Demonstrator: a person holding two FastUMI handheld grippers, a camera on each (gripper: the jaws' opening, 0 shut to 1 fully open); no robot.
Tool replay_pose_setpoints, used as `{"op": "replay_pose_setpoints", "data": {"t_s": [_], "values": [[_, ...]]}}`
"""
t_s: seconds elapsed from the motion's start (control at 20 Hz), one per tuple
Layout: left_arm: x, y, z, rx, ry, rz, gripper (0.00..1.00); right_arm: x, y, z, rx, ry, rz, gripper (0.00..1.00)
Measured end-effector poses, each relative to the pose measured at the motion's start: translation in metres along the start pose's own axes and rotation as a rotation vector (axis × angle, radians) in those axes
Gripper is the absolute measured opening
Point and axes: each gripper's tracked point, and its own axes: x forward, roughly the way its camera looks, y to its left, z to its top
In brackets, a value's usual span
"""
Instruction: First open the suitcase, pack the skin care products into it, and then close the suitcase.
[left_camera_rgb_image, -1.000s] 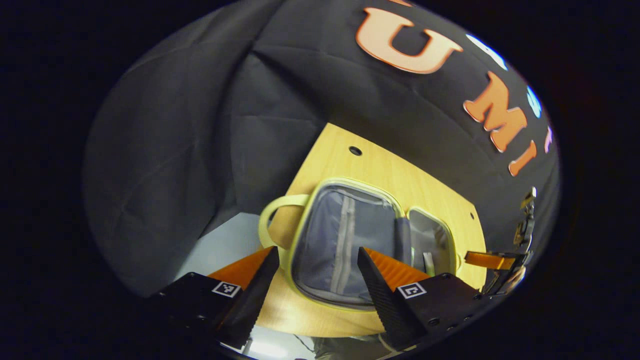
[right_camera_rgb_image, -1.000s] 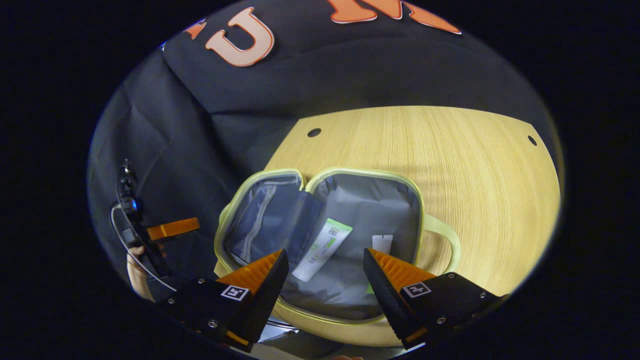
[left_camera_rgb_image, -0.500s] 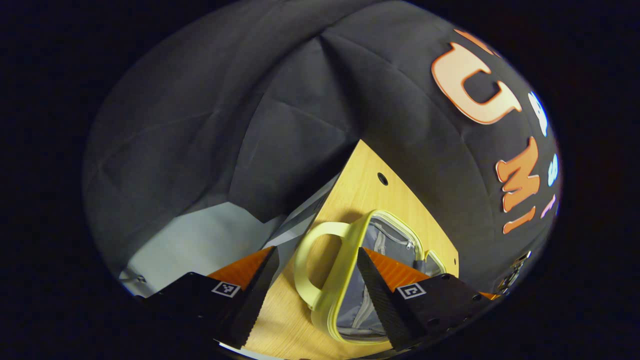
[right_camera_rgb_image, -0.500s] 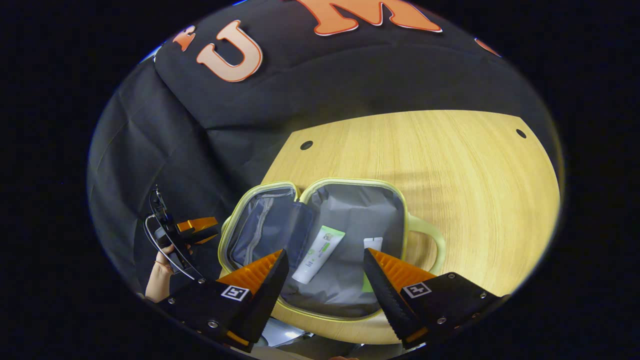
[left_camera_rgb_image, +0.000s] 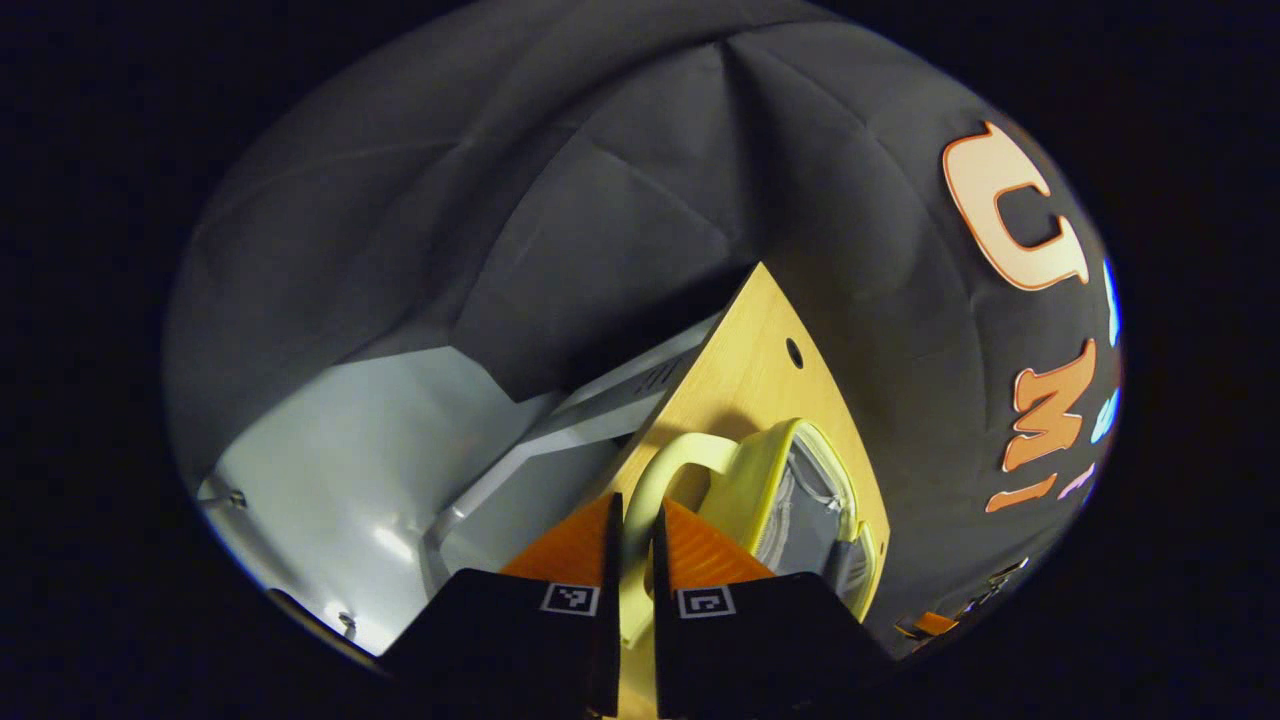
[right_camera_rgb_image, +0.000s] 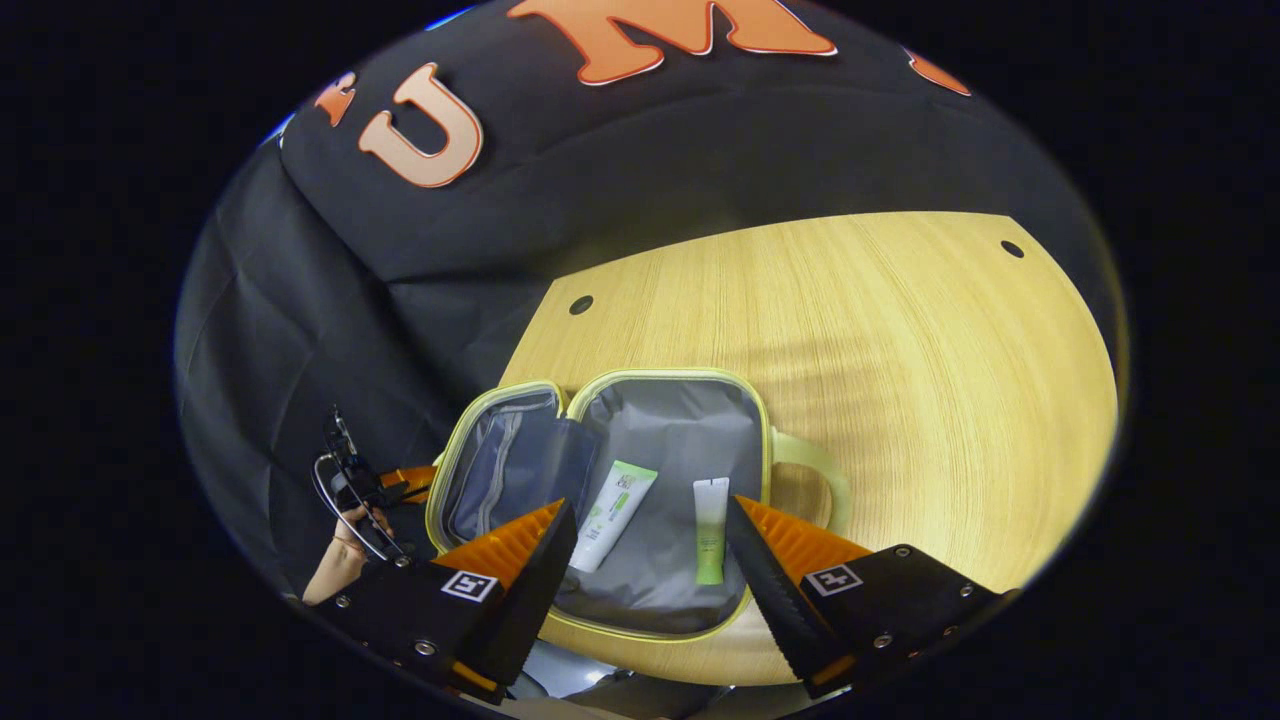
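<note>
I see the wooden table (right_camera_rgb_image: 900, 350) under both cameras, with the booth's dark cloth behind it. In the left gripper view its near corner (left_camera_rgb_image: 745, 375) juts toward the cloth, and a pale floor (left_camera_rgb_image: 330, 440) lies below its edge.

The suitcase (right_camera_rgb_image: 690, 625) lies open and flat on the table, near the edge closest to me. It is a small yellow-green case with grey lining: lid half (right_camera_rgb_image: 505, 470) to the left in the right gripper view, main half to the right, each with a loop handle on its outer side.

My left gripper (left_camera_rgb_image: 632, 540) points at the lid half from its outer side. Its fingers (left_camera_rgb_image: 575, 545) are drawn in close on the lid's handle (left_camera_rgb_image: 650, 480), one on each side of the loop, both pressing it. In the right gripper view I find this gripper (right_camera_rgb_image: 405, 482) farther off at the left end of the case, with the hand (right_camera_rgb_image: 340, 560) that holds it low beside the table edge.

My right gripper (right_camera_rgb_image: 650, 545) hangs above the near rim of the main half, tilted down and forward. Its fingers (right_camera_rgb_image: 520, 550) stand wide apart and hold nothing.

Two skin care tubes lie in the main half, apart from each other. The white tube (right_camera_rgb_image: 612, 500) lies slanted just beside the right gripper's left finger. The green-tipped tube (right_camera_rgb_image: 710, 530) lies nearly straight, close to its right finger. Neither finger touches a tube, as far as I can tell.
</note>
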Motion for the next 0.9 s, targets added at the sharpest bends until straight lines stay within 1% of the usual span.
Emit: {"op": "replay_pose_setpoints", "data": {"t_s": [0.05, 0.15, 0.3, 0.4, 0.45, 0.5, 0.65, 0.75, 0.9], "values": [[-0.003, -0.005, 0.0, 0.02, -0.01, 0.0, 0.14, -0.001, -0.003, 0.002, -0.001, -0.009, -0.007, 0.96], [-0.018, -0.013, 0.004, 0.087, -0.028, 0.039, 0.14, -0.001, -0.009, 0.007, -0.012, -0.032, -0.025, 0.96], [-0.044, -0.045, 0.015, 0.195, -0.061, 0.079, 0.14, -0.005, -0.016, 0.017, -0.025, -0.066, -0.043, 0.96], [-0.063, -0.083, 0.02, 0.26, -0.077, 0.09, 0.14, -0.008, -0.019, 0.022, -0.034, -0.083, -0.036, 0.96], [-0.072, -0.093, 0.018, 0.29, -0.065, 0.118, 0.13, -0.01, -0.021, 0.025, -0.037, -0.09, -0.029, 0.96], [-0.08, -0.109, 0.017, 0.327, -0.071, 0.131, 0.14, -0.013, -0.024, 0.027, -0.038, -0.096, -0.018, 0.96], [-0.107, -0.154, 0.012, 0.479, -0.104, 0.191, 0.13, -0.023, -0.037, 0.038, -0.045, -0.125, 0.0, 0.96], [-0.121, -0.195, 0.003, 0.538, -0.13, 0.212, 0.12, -0.033, -0.053, 0.045, -0.059, -0.141, 0.004, 0.96], [-0.14, -0.258, -0.017, 0.616, -0.179, 0.217, 0.13, -0.05, -0.085, 0.059, -0.09, -0.178, -0.011, 0.96]]}}
